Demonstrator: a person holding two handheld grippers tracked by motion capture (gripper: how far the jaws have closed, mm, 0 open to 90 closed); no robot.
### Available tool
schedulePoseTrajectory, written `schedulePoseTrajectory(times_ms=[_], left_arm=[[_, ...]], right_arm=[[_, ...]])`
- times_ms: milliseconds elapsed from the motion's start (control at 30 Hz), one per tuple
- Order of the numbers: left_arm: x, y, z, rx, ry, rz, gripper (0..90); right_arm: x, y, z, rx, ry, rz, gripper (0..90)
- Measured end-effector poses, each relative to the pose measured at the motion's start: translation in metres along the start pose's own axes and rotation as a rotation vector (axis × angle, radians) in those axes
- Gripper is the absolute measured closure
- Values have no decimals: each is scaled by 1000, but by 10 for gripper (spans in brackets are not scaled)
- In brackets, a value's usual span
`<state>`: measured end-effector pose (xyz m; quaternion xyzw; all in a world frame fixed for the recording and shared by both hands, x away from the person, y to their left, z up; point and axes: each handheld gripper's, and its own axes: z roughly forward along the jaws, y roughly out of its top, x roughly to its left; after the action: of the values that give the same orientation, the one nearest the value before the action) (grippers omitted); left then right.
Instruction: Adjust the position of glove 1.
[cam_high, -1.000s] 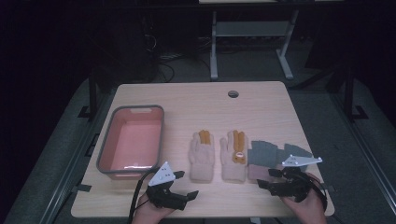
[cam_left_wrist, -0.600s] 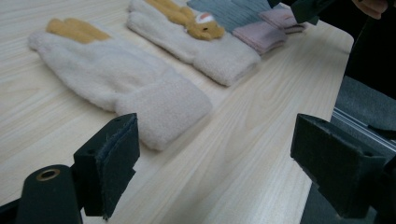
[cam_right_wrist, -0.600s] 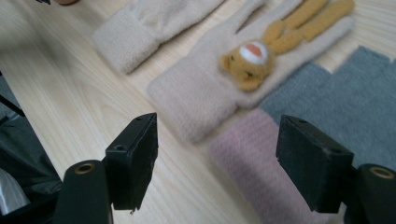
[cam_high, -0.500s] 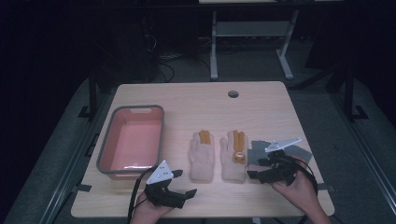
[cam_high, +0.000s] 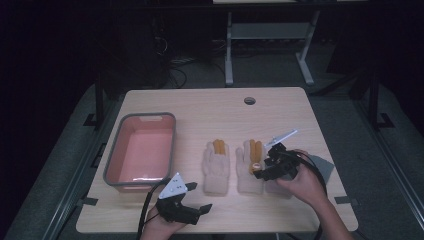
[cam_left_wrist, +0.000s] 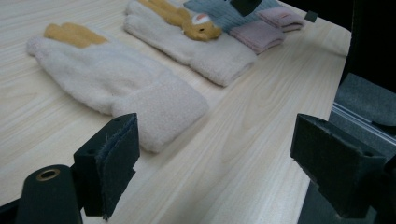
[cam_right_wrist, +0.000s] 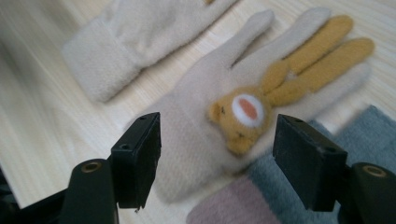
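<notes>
High view: two cream gloves lie side by side mid-table, fingers pointing away from the person. The right glove (cam_high: 248, 167) lies right of the pink tub (cam_high: 142, 149), with grey socks (cam_high: 326, 169) just beyond it. The right gripper (cam_high: 258, 171) hovers over this glove.

Left gripper view: the left gripper (cam_left_wrist: 210, 158) rests low, jaws wide apart, nothing between.

Right gripper view: jaws apart, just easing inward, above the glove's rabbit face (cam_right_wrist: 243, 114).

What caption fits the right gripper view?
Open right gripper hovering over a cream bunny glove on the table.
</notes>
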<state>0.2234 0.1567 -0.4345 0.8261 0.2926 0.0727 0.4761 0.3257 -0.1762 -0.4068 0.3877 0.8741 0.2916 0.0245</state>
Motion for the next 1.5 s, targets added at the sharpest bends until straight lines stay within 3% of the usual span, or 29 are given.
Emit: schedulePoseTrajectory(times_ms=[167, 467, 633, 700, 933, 1300, 1500], left_arm=[[0, 0, 0, -14, -15, -21, 159], [-2, 1, 0, -24, -10, -15, 159], [-1, 1, 0, -22, -3, -15, 159], [0, 0, 1, -13, -2, -12, 159], [-1, 1, -1, -24, -1, -5, 159], [0, 1, -2, -27, 4, -11, 159], [0, 1, -1, -19, 15, -15, 159]], right_arm=[[-2, 11, 13, 35, 5, -10, 395], [-5, 18, 47, 162, -109, -34, 486], [-6, 17, 50, 157, -116, -15, 506], [-3, 17, 51, 162, -146, -32, 550], [1, 17, 50, 160, -171, -50, 603], [0, 17, 37, 119, -112, -14, 627], [4, 20, 24, 98, -108, -29, 629]])
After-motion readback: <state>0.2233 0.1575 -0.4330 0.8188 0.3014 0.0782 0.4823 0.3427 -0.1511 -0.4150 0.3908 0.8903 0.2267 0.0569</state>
